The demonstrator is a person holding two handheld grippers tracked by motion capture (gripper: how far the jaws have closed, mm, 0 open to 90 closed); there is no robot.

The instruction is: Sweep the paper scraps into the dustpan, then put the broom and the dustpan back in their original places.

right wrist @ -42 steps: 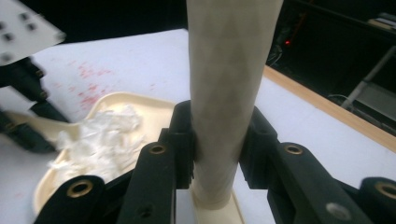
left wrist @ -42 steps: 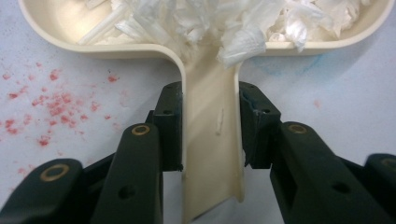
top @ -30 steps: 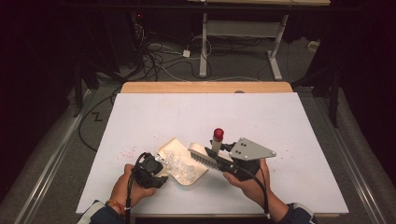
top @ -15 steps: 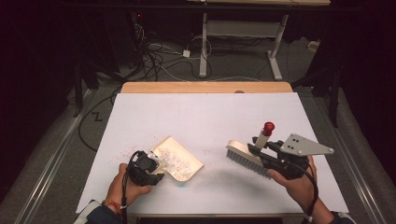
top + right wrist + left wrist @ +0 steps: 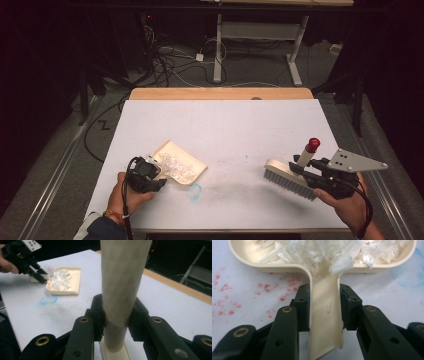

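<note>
- Black jaws of the left gripper (image 5: 324, 307) are clamping the cream handle of the dustpan (image 5: 325, 322) from both sides, pads pressing flat against it.
- Dustpan (image 5: 181, 162) is resting on the white table (image 5: 225, 125), near the front left, holding a heap of clear plastic shreds (image 5: 175, 164).
- Right gripper (image 5: 115, 315) is gripping the brush (image 5: 122, 277) by its cream handle, jaws closed tight around it.
- Brush (image 5: 290, 176) is sitting at the front right, well apart from the dustpan, its red-capped handle pointing upward.
- Blue ring mark (image 5: 194, 190) is showing just beside the dustpan.
- Red specks (image 5: 227, 307) are dotting the table near the left gripper.
</note>
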